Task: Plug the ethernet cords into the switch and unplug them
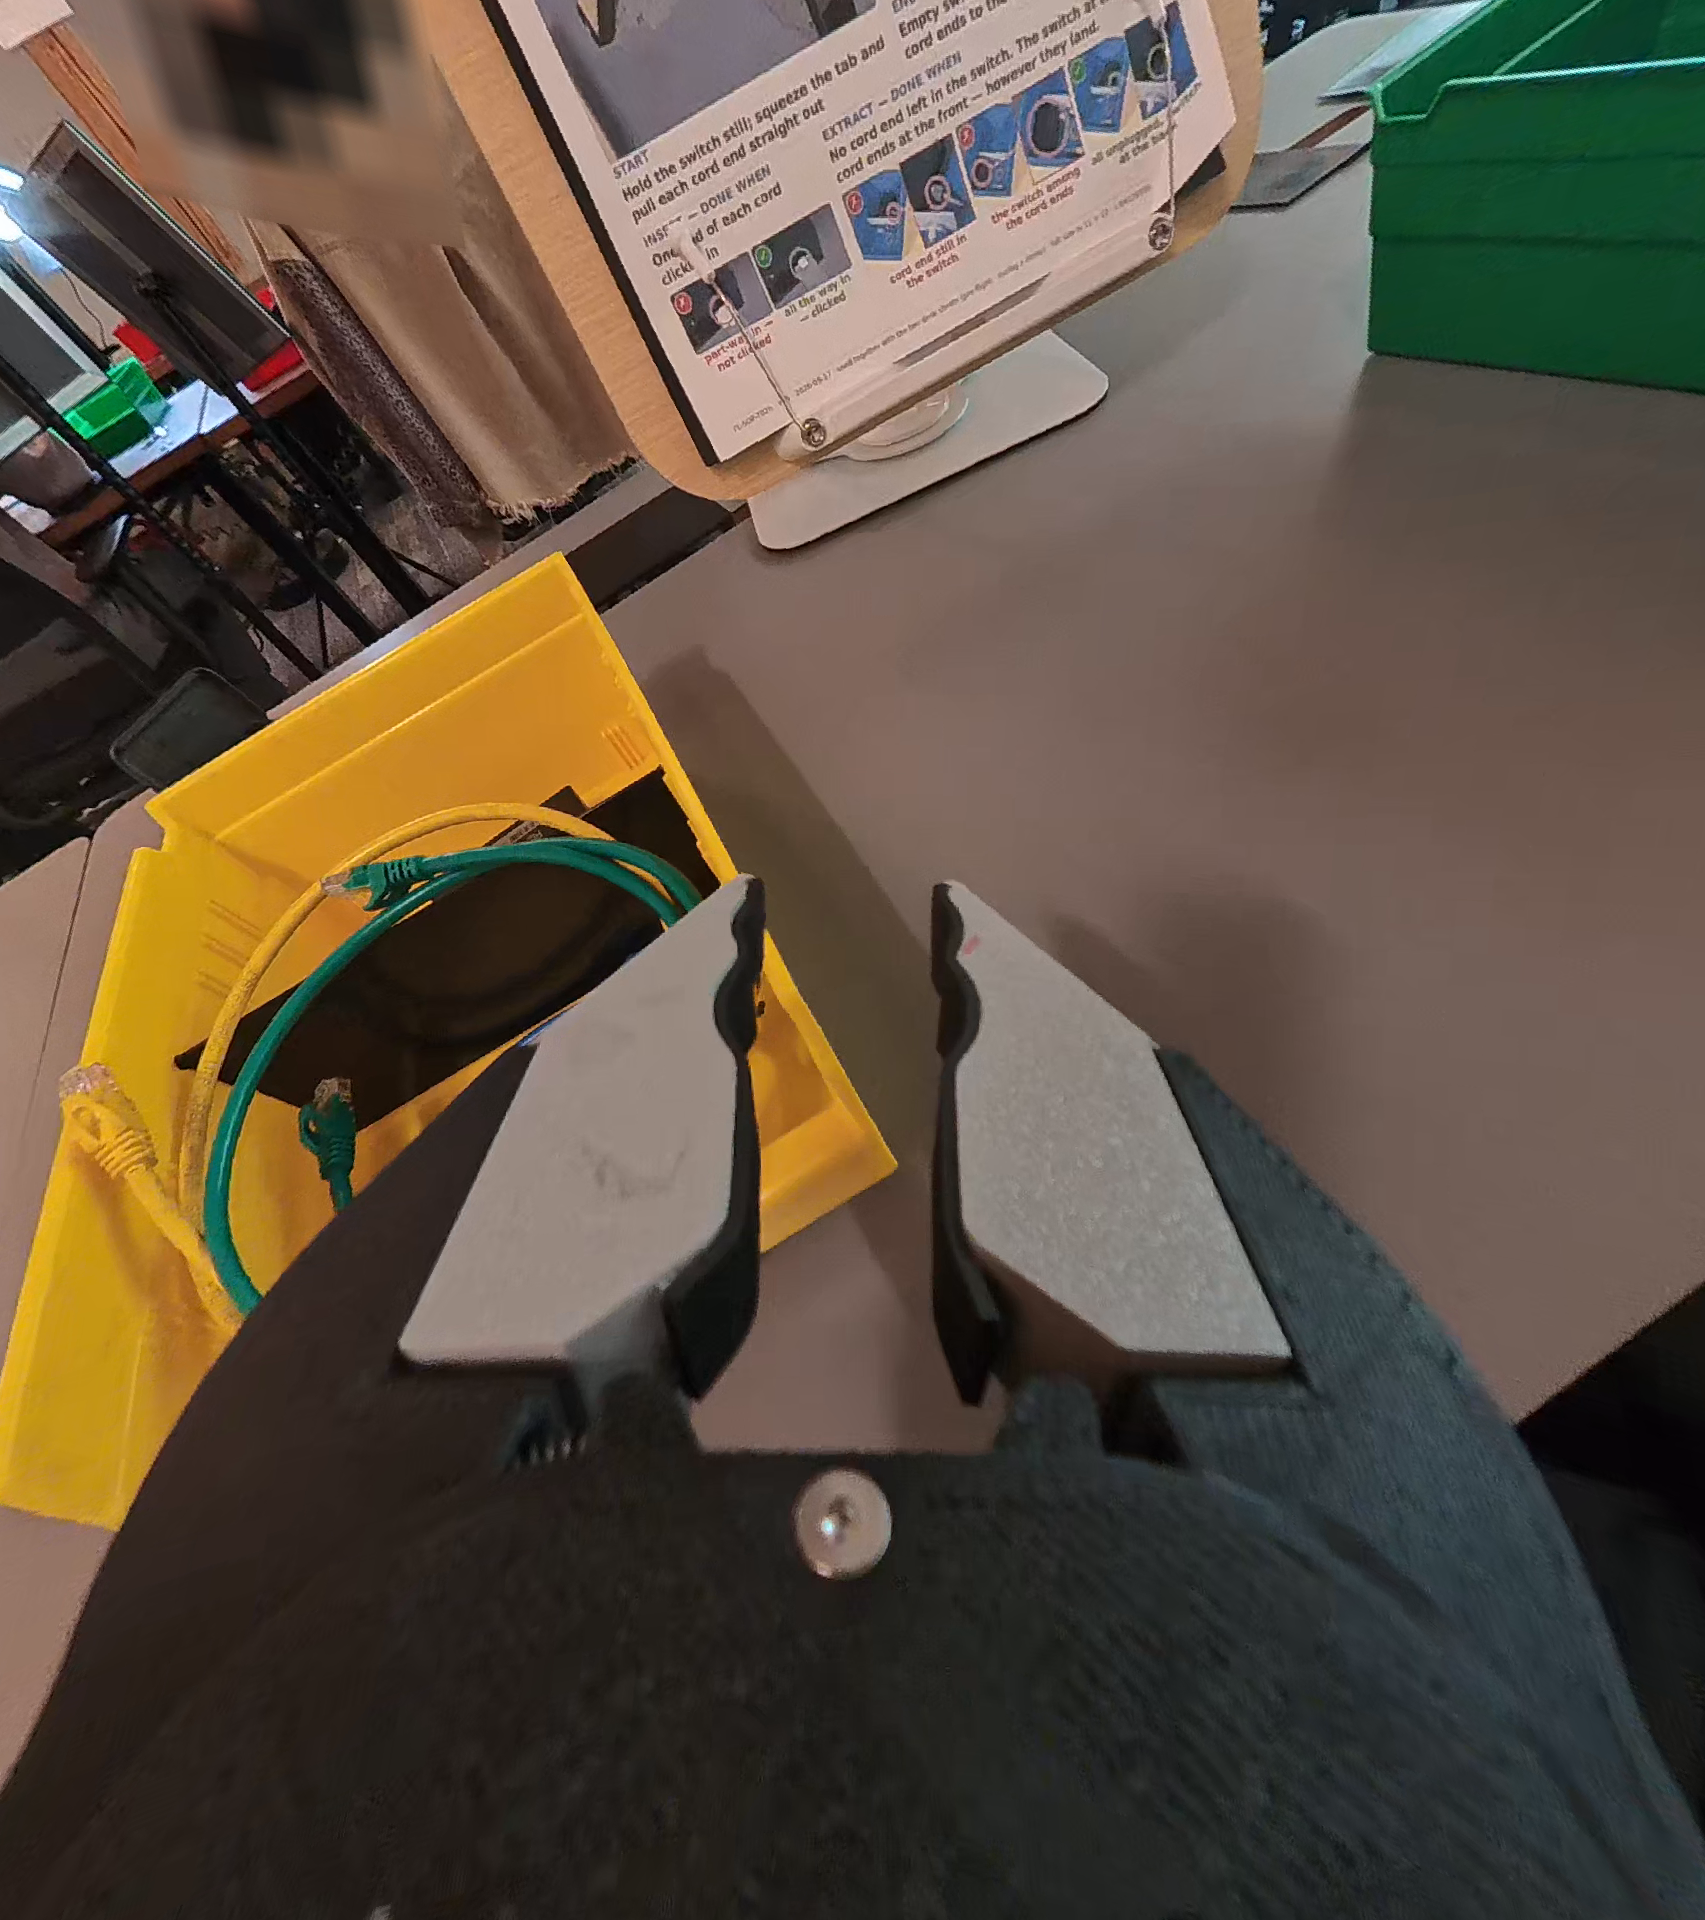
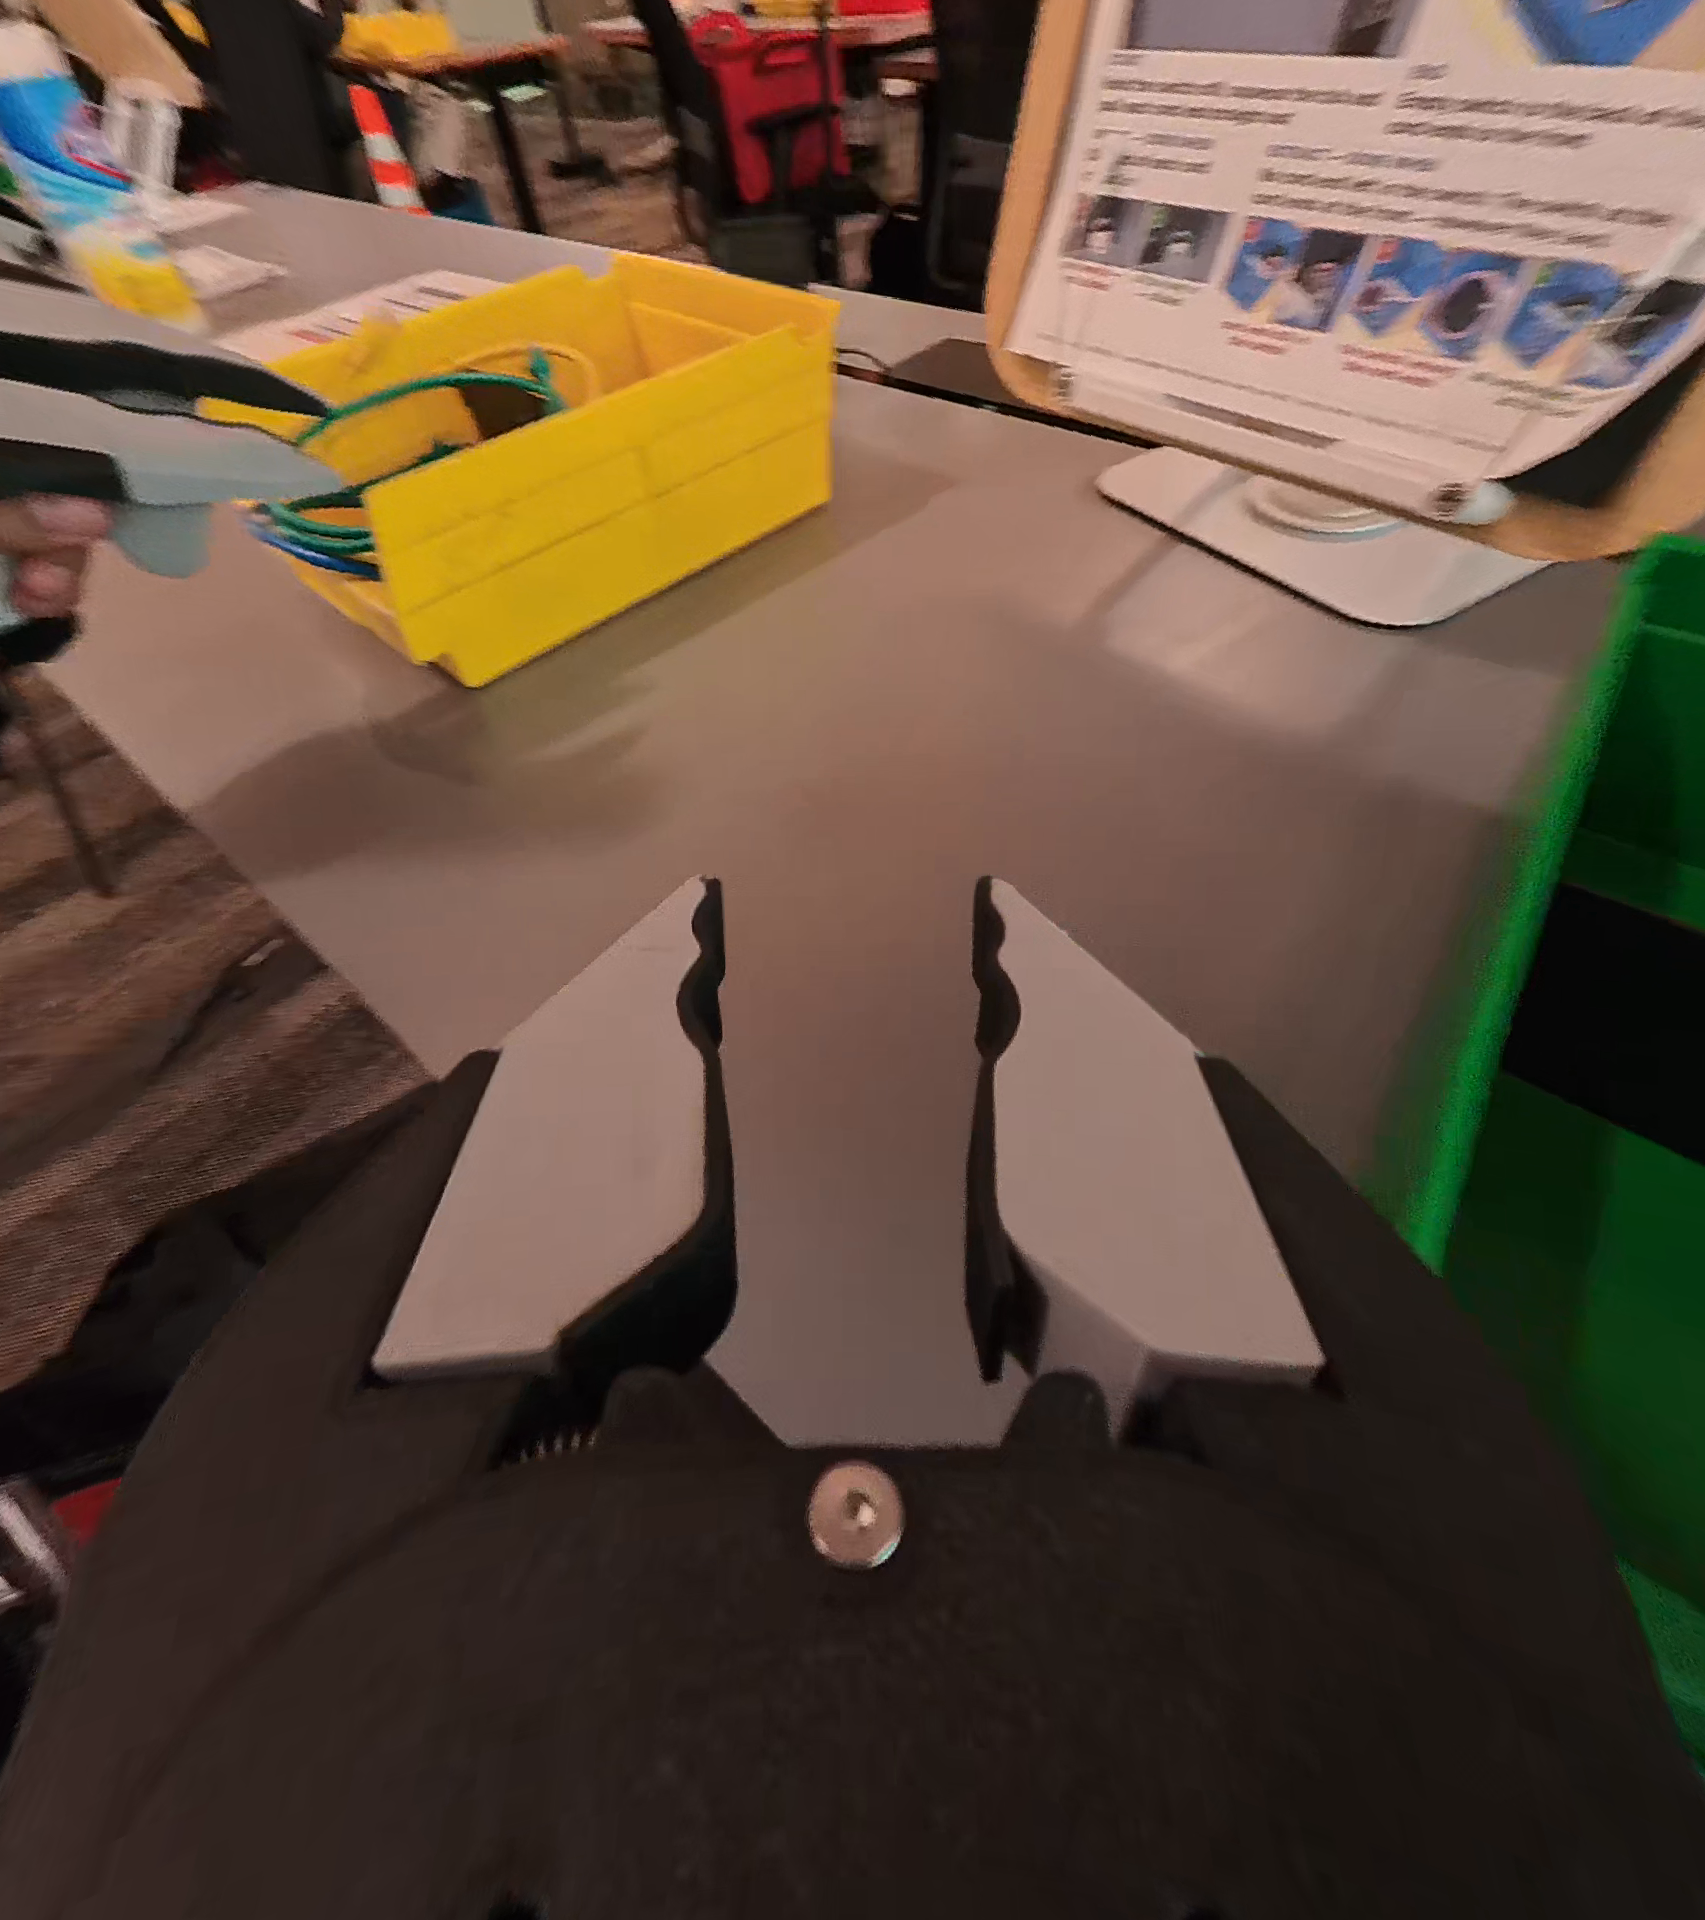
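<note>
On the grey tabletop (image 2: pixel 931 665), near its left edge, sits an open yellow plastic bin (image 1: pixel 474 748). Inside it I can see a flat black box (image 1: pixel 474 966), presumably the switch, lying tilted, with a looped green ethernet cord (image 1: pixel 235 1143) and a yellow ethernet cord (image 1: pixel 204 1070) draped over it; both green plugs lie loose, and one yellow plug hangs over the bin's near wall. From the right wrist view a blue cord (image 2: pixel 308 551) also shows at the bin's open end, so three cords in all.

At the table's right side stand stacked green plastic bins (image 2: pixel 1679 1039); what they hold is hidden. Behind, a wood-backed instruction sheet on a white stand (image 1: pixel 931 447) faces forward.

Between the yellow bin and the green ones the tabletop lies bare, with the front edge running close below the grippers.

Two grippers are up. Left gripper (image 1: pixel 848 914) hovers at the yellow bin's near corner, jaws parted, gripping nothing. Right gripper (image 2: pixel 848 904) hangs over the bare middle, jaws parted, likewise empty.
</note>
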A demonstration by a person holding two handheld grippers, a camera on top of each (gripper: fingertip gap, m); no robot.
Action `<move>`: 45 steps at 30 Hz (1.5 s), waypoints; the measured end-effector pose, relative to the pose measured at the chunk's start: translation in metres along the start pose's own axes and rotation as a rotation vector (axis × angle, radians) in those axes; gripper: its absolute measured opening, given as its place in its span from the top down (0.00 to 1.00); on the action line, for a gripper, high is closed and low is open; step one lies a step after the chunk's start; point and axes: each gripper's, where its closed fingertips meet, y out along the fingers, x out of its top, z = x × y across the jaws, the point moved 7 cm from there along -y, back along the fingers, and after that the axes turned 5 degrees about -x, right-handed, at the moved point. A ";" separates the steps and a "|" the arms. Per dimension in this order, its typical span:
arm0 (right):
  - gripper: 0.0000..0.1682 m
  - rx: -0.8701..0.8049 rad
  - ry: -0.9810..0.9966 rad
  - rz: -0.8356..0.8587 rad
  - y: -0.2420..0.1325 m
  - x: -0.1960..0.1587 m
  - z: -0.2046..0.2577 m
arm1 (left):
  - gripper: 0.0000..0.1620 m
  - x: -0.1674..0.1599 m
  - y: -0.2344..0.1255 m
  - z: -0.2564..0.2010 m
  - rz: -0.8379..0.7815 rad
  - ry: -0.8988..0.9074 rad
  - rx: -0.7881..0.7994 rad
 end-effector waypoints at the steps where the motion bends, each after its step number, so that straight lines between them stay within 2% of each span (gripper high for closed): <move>1: 0.72 0.046 0.014 -0.006 0.004 -0.002 0.006 | 0.82 0.000 0.001 0.000 -0.002 -0.002 -0.004; 6: 0.67 0.143 0.057 0.031 0.027 -0.014 0.021 | 0.81 0.000 0.003 0.000 -0.008 -0.014 -0.017; 11: 0.63 0.110 -0.001 -0.012 0.041 -0.018 0.026 | 0.81 0.001 0.000 0.003 -0.027 -0.021 -0.016; 14: 0.54 0.033 -0.031 -0.033 0.059 -0.026 0.017 | 0.81 0.000 0.001 0.003 -0.026 -0.029 -0.026; 20: 0.56 -0.033 -0.036 -0.057 0.084 -0.034 -0.007 | 0.82 -0.001 0.001 0.006 -0.027 -0.030 -0.018; 32: 0.70 -0.012 -0.014 -0.222 0.072 -0.026 -0.016 | 0.82 -0.001 -0.002 0.005 -0.026 -0.021 -0.012; 45: 0.70 -0.009 0.015 -0.237 0.071 -0.025 -0.020 | 0.80 -0.002 -0.016 0.024 -0.072 -0.084 0.030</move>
